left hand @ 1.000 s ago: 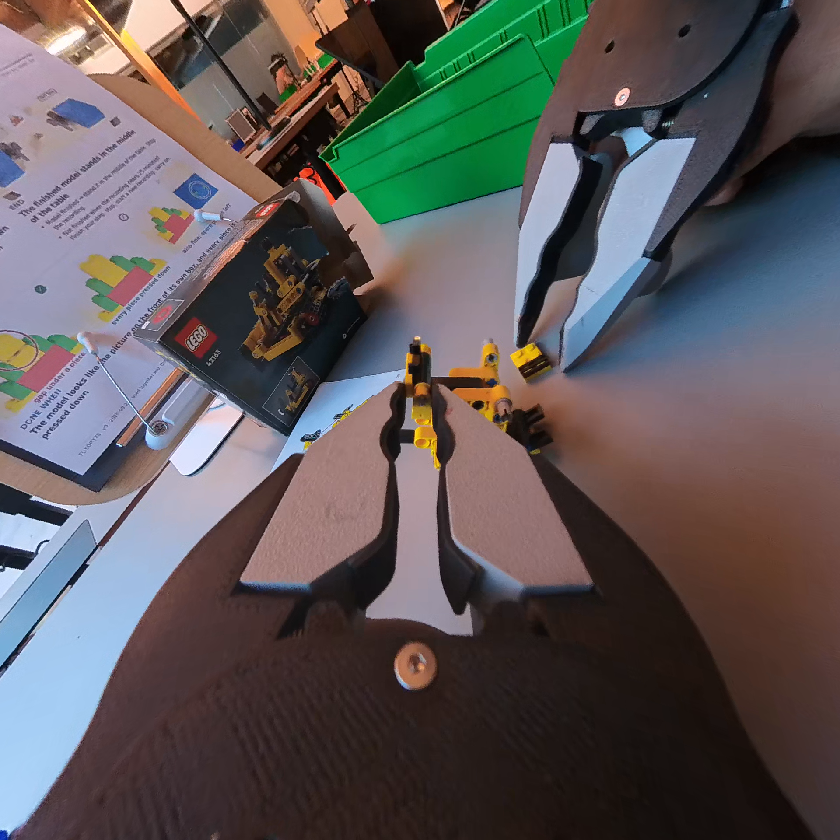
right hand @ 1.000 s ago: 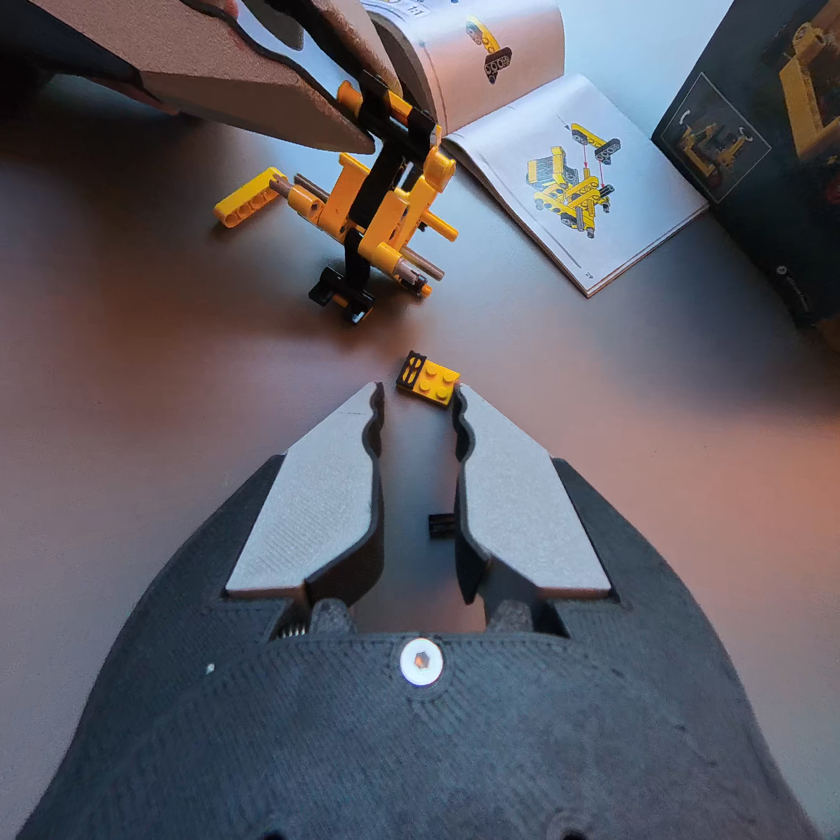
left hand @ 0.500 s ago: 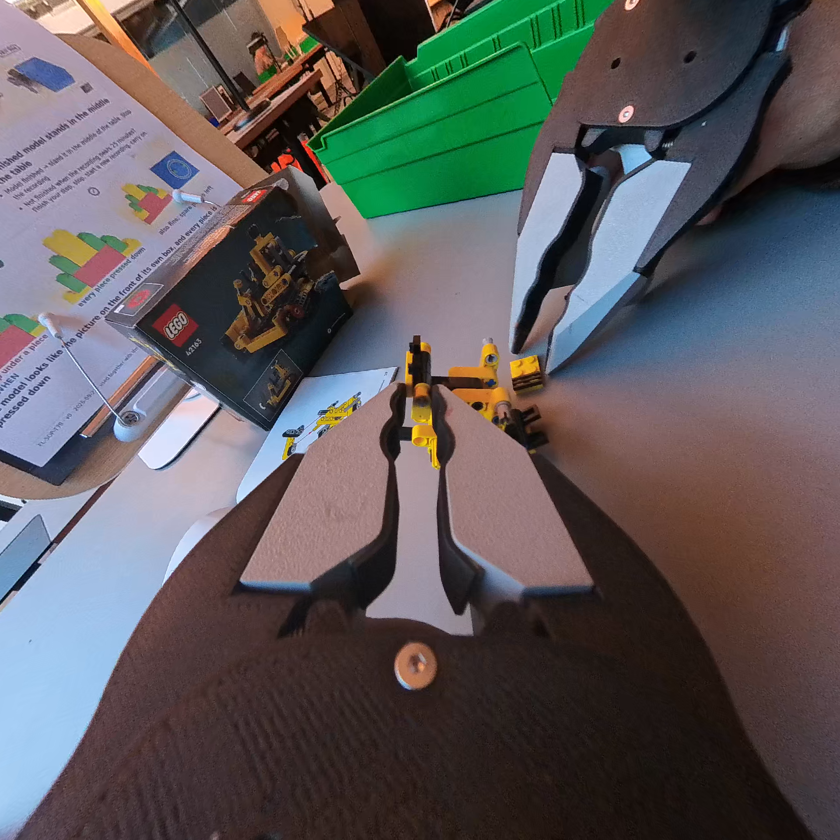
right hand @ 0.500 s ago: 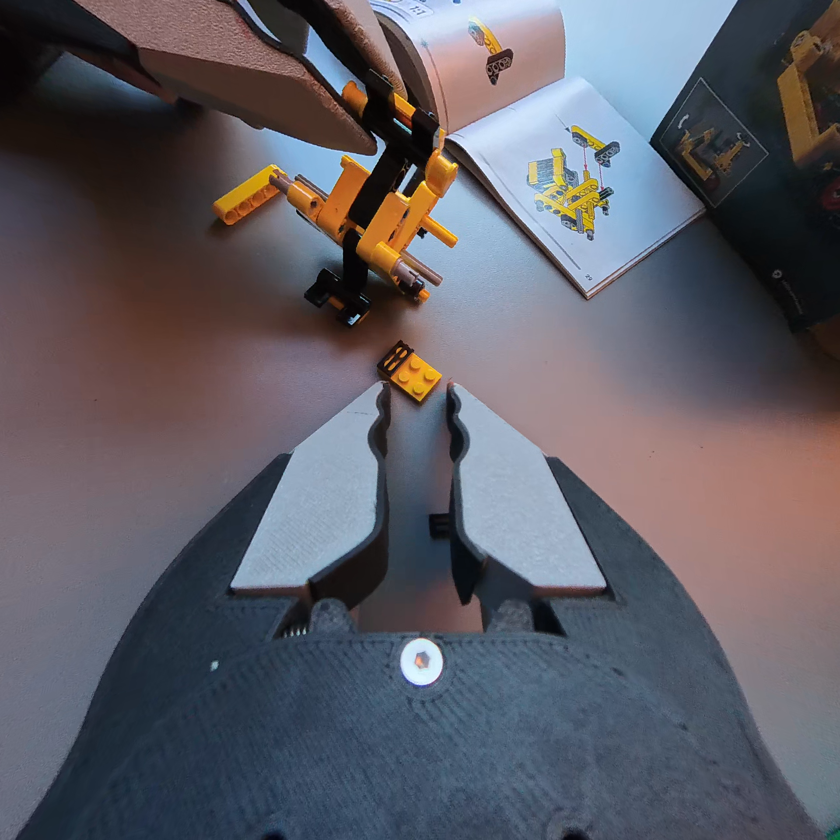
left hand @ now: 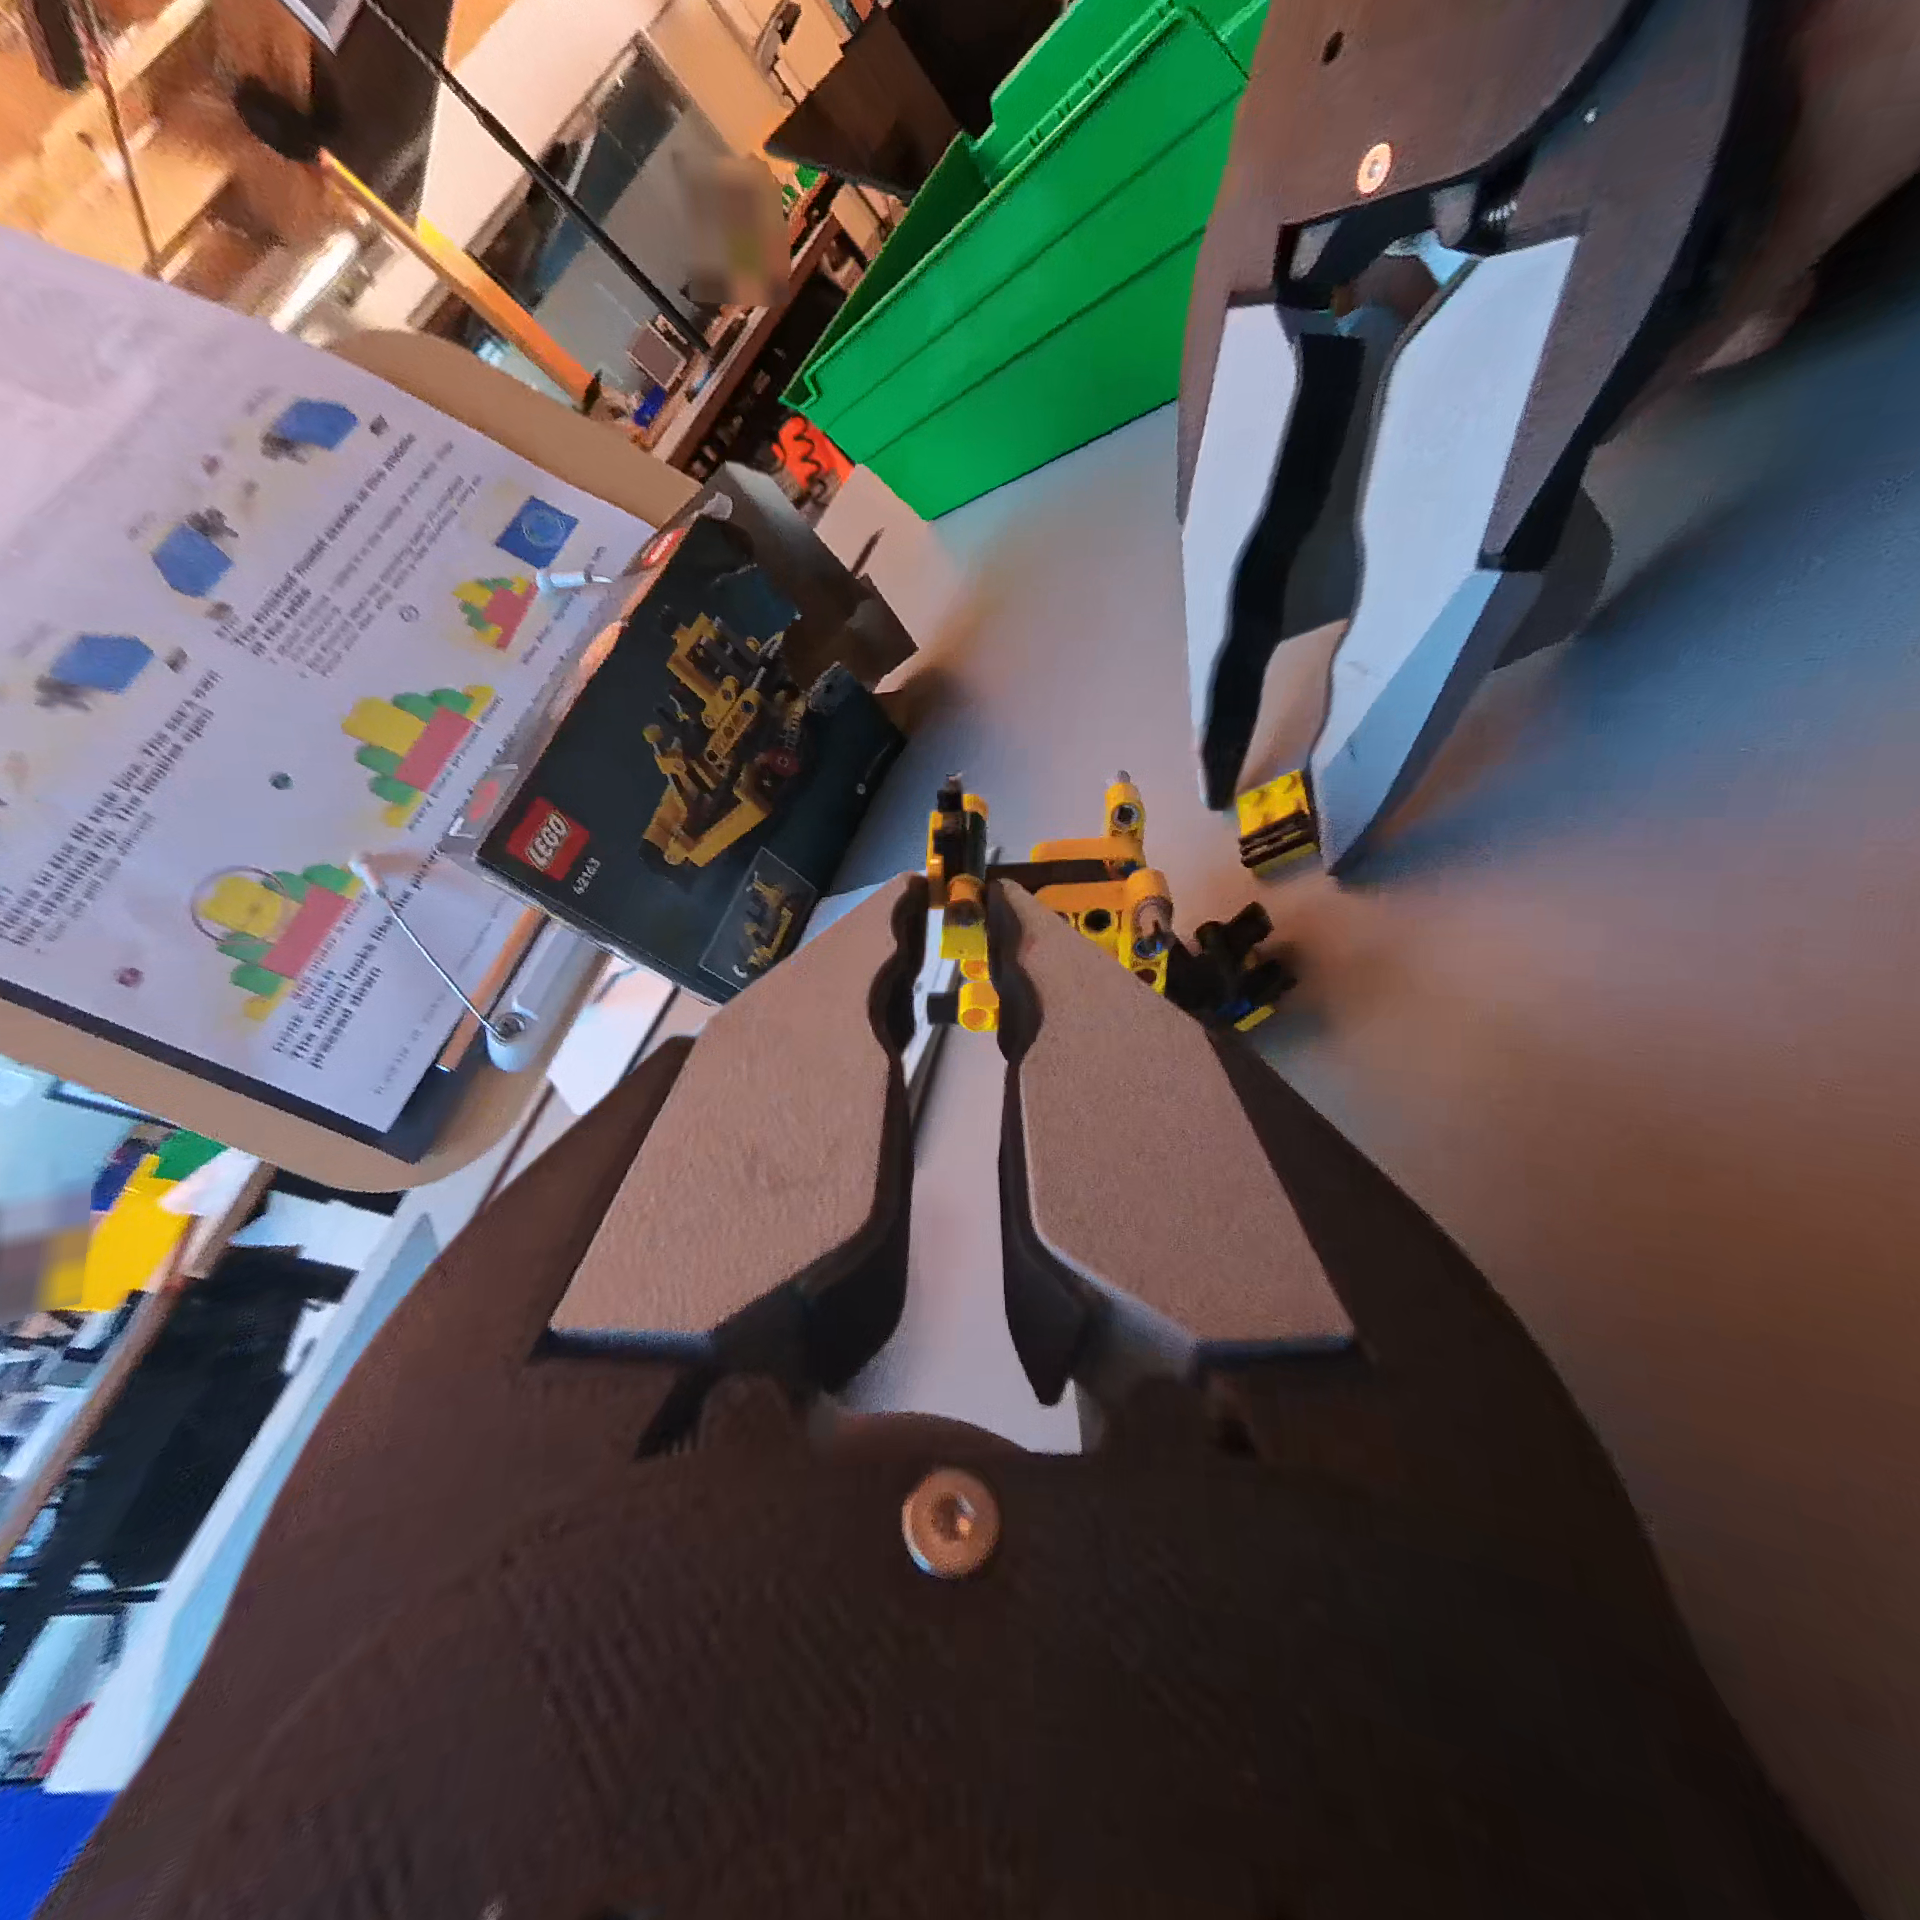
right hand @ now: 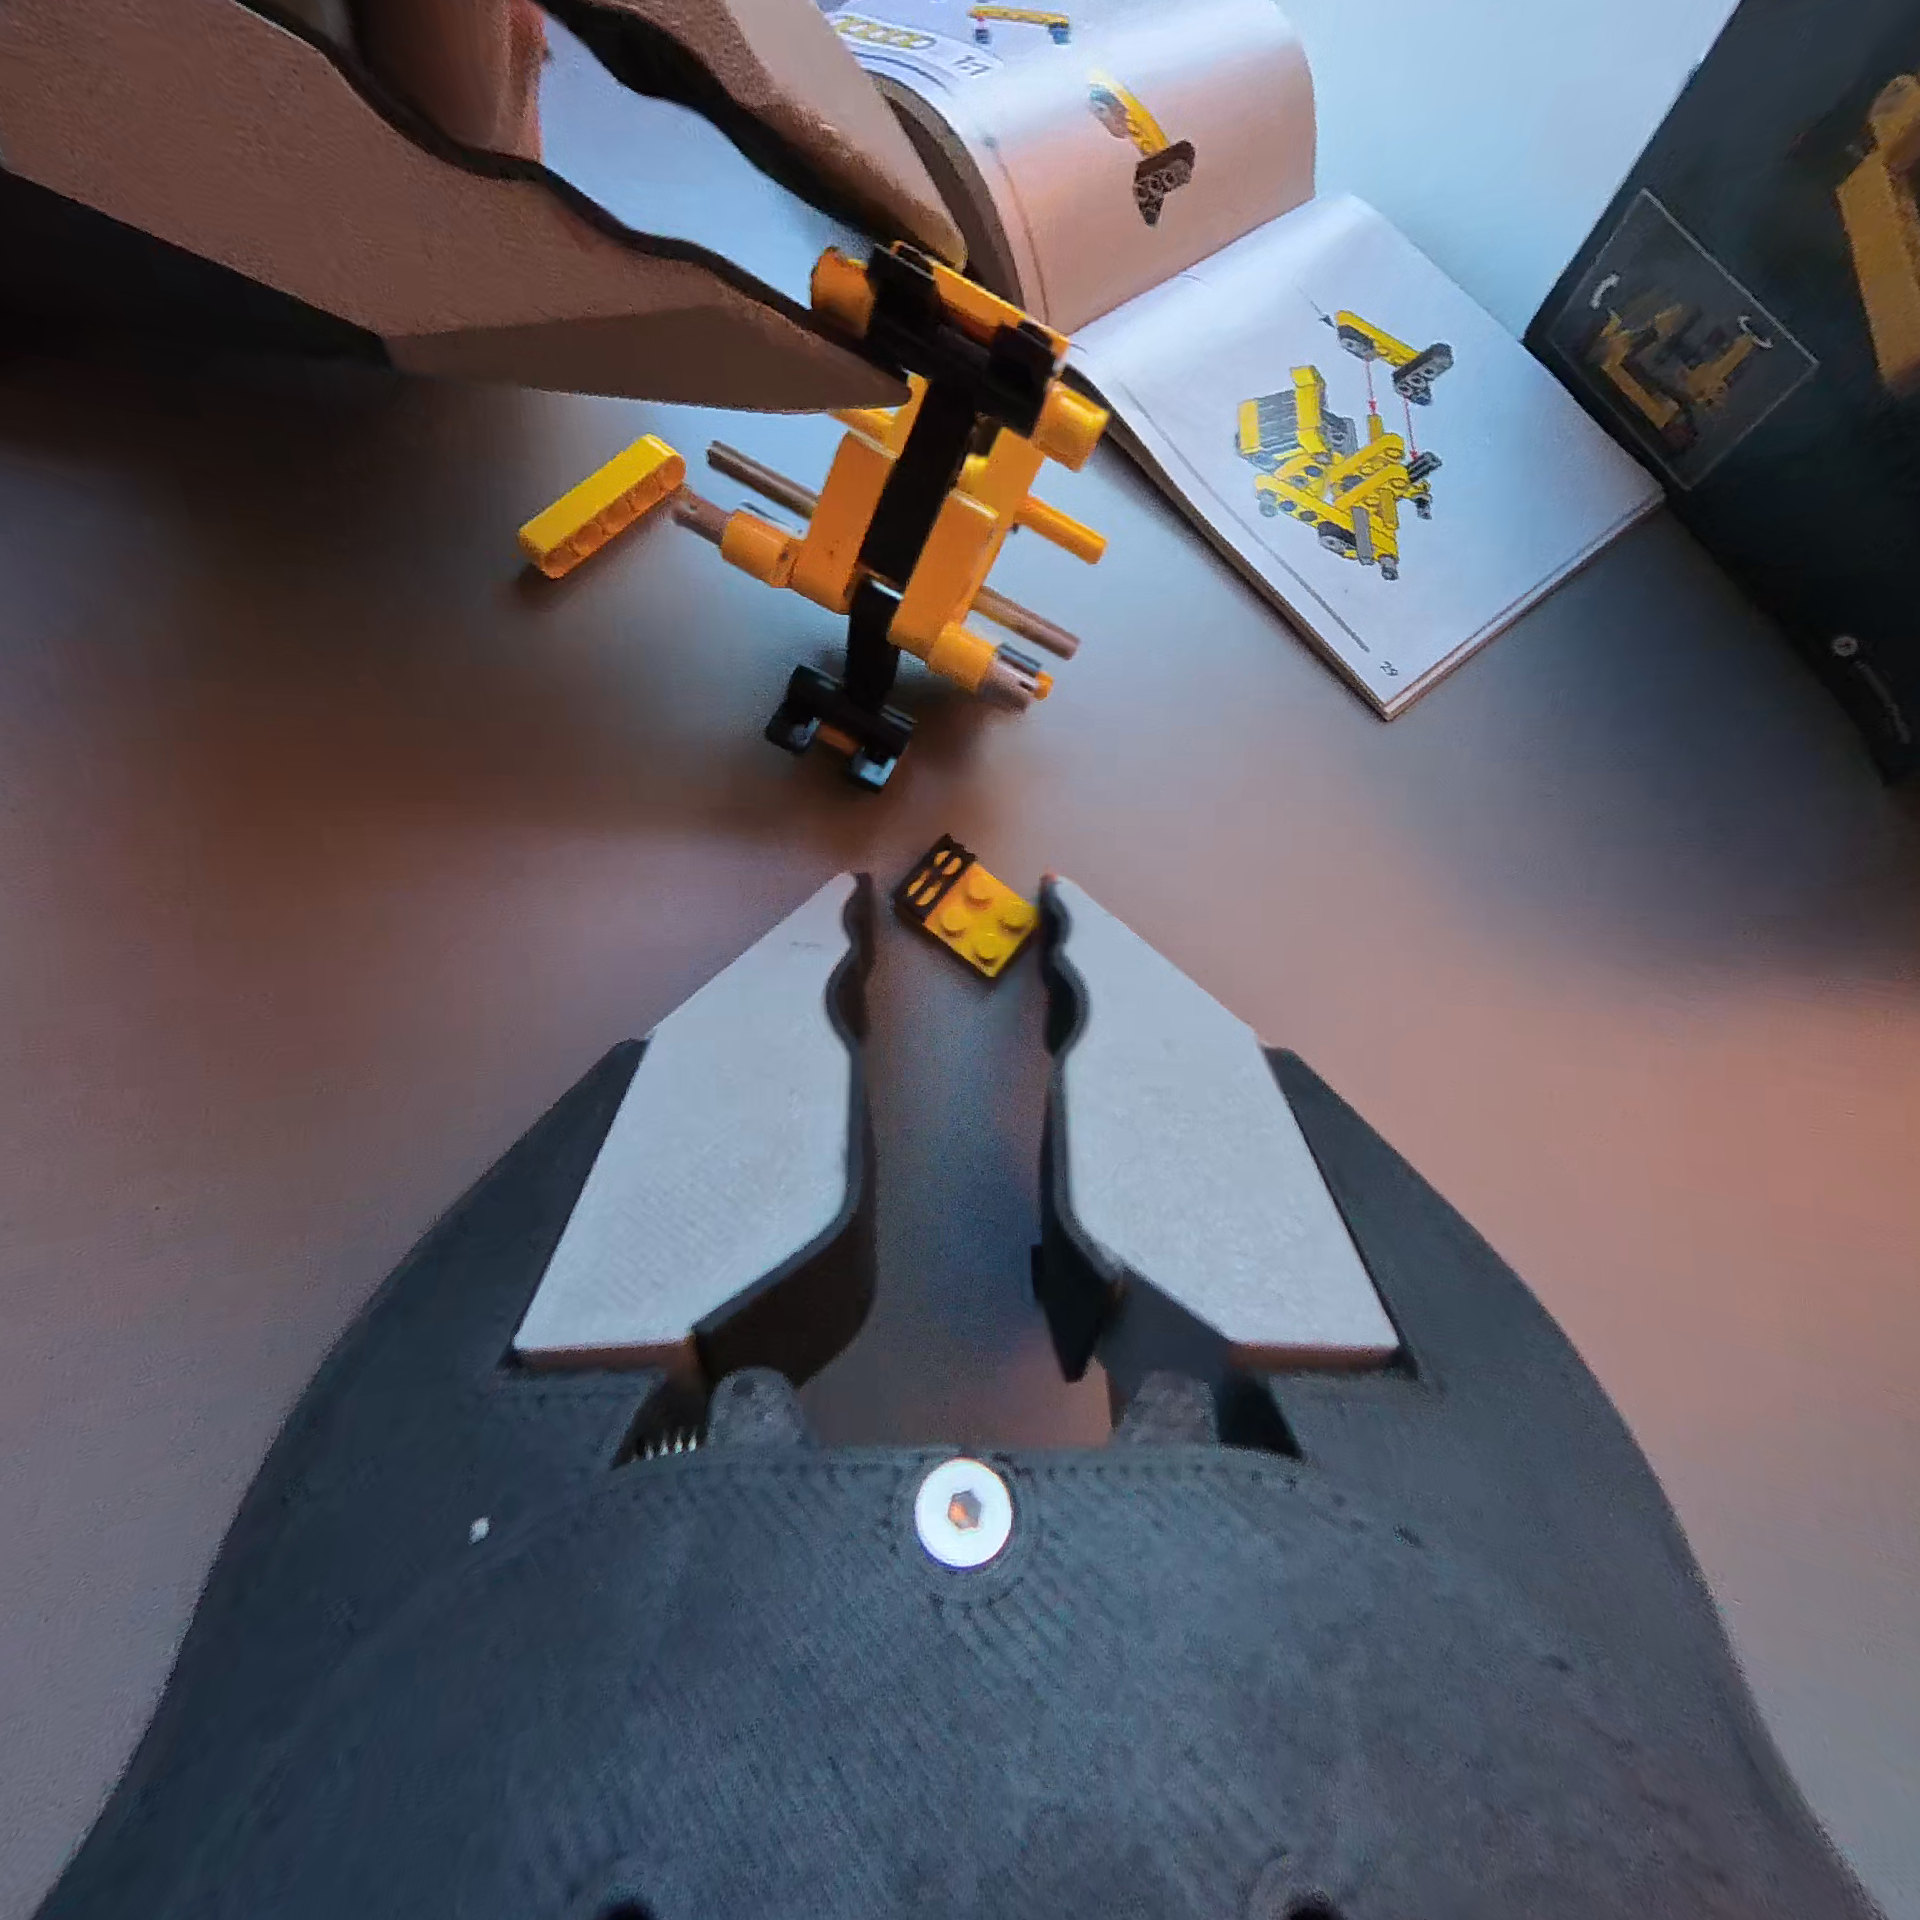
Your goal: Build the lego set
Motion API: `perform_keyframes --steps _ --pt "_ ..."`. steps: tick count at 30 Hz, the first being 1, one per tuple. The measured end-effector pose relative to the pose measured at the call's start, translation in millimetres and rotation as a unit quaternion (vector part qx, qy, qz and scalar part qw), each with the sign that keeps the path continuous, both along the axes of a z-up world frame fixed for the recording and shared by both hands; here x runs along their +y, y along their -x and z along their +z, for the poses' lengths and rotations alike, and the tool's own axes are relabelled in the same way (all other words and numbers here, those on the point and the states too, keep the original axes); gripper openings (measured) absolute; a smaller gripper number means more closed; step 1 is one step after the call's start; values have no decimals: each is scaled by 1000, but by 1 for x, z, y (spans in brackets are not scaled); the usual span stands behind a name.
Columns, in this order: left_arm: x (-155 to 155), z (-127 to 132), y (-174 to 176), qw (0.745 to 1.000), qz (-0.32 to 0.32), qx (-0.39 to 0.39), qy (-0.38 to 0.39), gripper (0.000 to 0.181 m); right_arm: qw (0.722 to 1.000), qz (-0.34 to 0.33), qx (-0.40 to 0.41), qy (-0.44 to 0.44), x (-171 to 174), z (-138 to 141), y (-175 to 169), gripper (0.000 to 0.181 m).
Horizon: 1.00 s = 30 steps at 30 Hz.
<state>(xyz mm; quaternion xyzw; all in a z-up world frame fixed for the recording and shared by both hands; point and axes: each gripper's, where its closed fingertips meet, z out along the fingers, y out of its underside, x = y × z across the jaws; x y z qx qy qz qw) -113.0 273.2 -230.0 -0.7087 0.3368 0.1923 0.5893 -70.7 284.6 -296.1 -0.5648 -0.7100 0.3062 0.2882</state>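
My left gripper (left hand: 954, 914) is shut on the top of a yellow and black lego model (left hand: 1112, 894), whose black foot rests on the grey table; the model also shows in the right wrist view (right hand: 914, 520). A small yellow plate with a black end (right hand: 971, 906) lies flat on the table between the tips of my right gripper (right hand: 951, 883), which is open around it with its tips down at the table. The plate also shows in the left wrist view (left hand: 1276, 826), at the tips of the right gripper (left hand: 1273, 790).
A loose yellow beam (right hand: 601, 505) lies left of the model. An open instruction booklet (right hand: 1351, 436) and the black set box (left hand: 686, 758) lie behind it. A sheet on a stand (left hand: 239, 665) is at left, green bins (left hand: 1018, 301) at the back. The left gripper's tips are roughly 8 cm from the right gripper's.
My right gripper has opened wider and moved forward, so the small plate now lies between its tips. My left gripper has tilted while it keeps hold of the model.
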Motion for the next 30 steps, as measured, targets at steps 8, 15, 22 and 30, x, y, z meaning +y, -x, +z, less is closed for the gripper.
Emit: perform_keyframes --steps 8,15,22,30 --pt "1 29 25 987 52 113 -102 7 1000 1 5 -23 4 2 -3 15" --pt "-1 7 23 993 31 101 -51 7 998 -22 5 -53 18 1 -6 17" --pt "-9 3 15 999 11 -51 -4 40 998 -46 24 -43 29 8 -7 32" --pt "-42 31 79 968 41 -244 50 46 995 -74 62 -29 45 22 -13 35"
